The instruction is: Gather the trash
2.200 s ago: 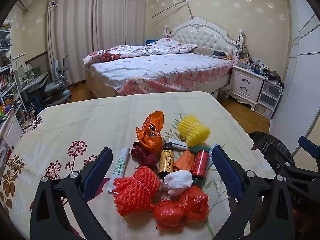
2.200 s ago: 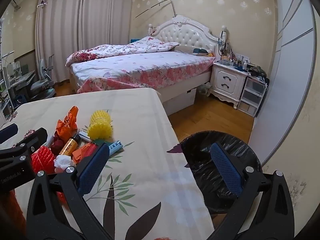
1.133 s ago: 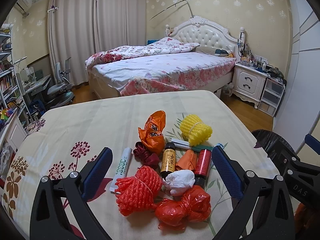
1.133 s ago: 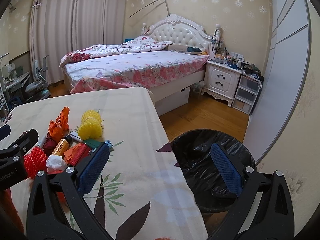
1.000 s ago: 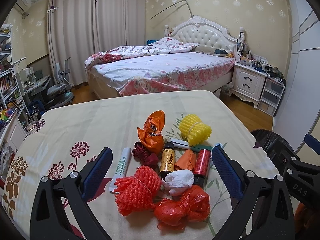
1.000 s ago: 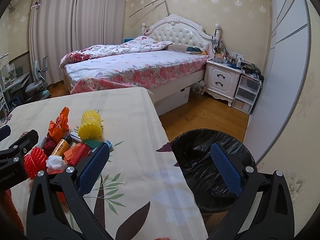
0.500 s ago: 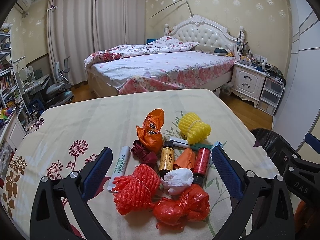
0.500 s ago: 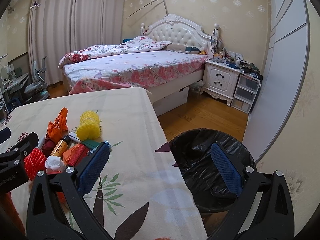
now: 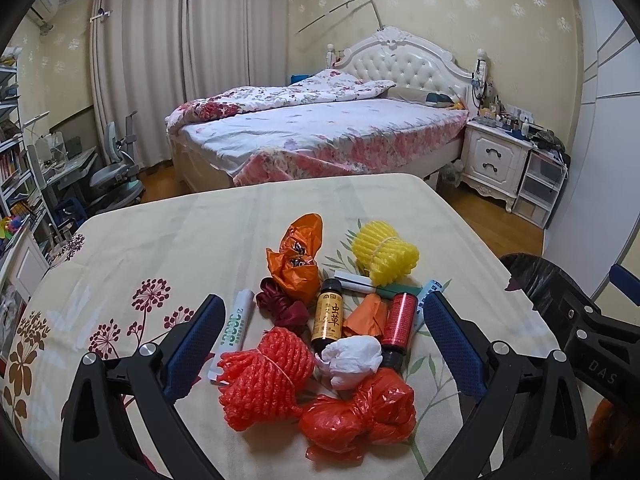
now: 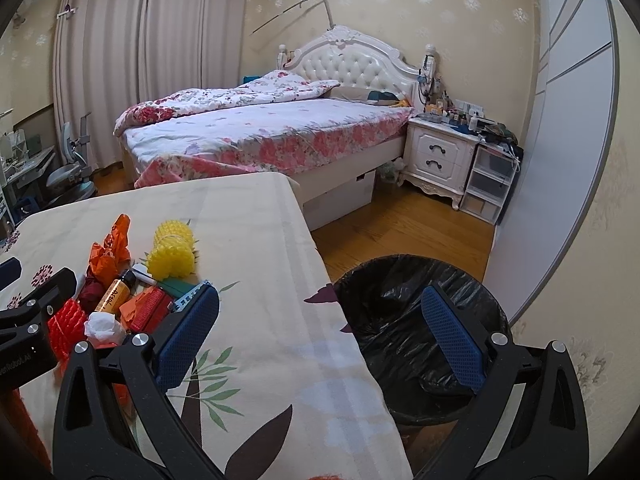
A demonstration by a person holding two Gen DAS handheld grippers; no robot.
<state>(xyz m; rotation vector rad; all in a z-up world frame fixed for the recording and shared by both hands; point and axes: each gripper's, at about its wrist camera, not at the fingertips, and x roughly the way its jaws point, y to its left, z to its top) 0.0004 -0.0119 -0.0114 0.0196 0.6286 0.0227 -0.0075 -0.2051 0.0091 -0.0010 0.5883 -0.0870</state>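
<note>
Left wrist view: the left gripper (image 9: 320,344) hovers with fingers (image 9: 194,338) spread wide and empty over a pile of trash on the floral-cloth worktop (image 9: 168,248), framing a red foam net roll (image 9: 262,376), crumpled white tissue (image 9: 352,360) and knotted red plastic bag (image 9: 360,412). Right wrist view: the right gripper (image 10: 320,334), fingers released, hangs between the worktop edge and a black-lined round trash bin (image 10: 400,320) on the floor
</note>
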